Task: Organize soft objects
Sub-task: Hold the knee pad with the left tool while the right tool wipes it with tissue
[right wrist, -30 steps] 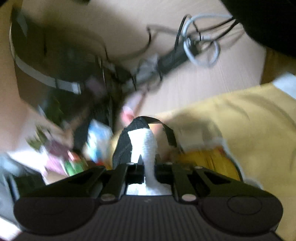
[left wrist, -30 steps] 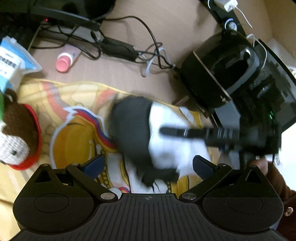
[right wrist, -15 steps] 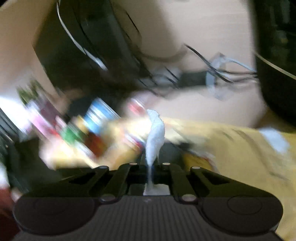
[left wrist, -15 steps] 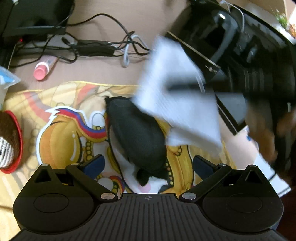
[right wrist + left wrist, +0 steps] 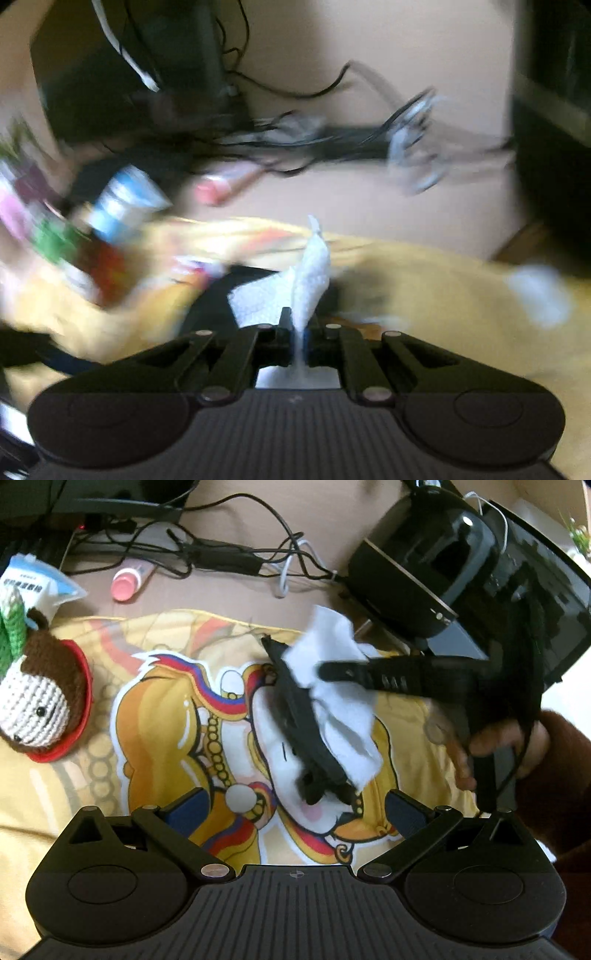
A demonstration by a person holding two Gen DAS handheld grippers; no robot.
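A yellow cartoon-print cloth (image 5: 155, 716) is spread on the tan surface. On it lies a black soft item (image 5: 299, 709), which also shows as a dark patch (image 5: 207, 306) in the blurred right wrist view. My right gripper (image 5: 325, 670) is shut on a white cloth (image 5: 332, 653), which hangs over the black item's right side. In the right wrist view the white cloth (image 5: 310, 277) sticks up from the right gripper (image 5: 297, 325), pinched between its closed fingers. My left gripper (image 5: 295, 806) is open just short of the black item, holding nothing. A crochet toy (image 5: 37, 698) rests at the left.
A hand (image 5: 498, 746) holds the right gripper's handle. A large black appliance (image 5: 443, 565) stands at the back right. Cables (image 5: 221, 554), a pink-capped bottle (image 5: 127, 583) and a blue-white packet (image 5: 33, 579) lie beyond the yellow cloth.
The right gripper pulled the white cloth up off the black item, then brought it back down over the item's right side. The left gripper stayed open.
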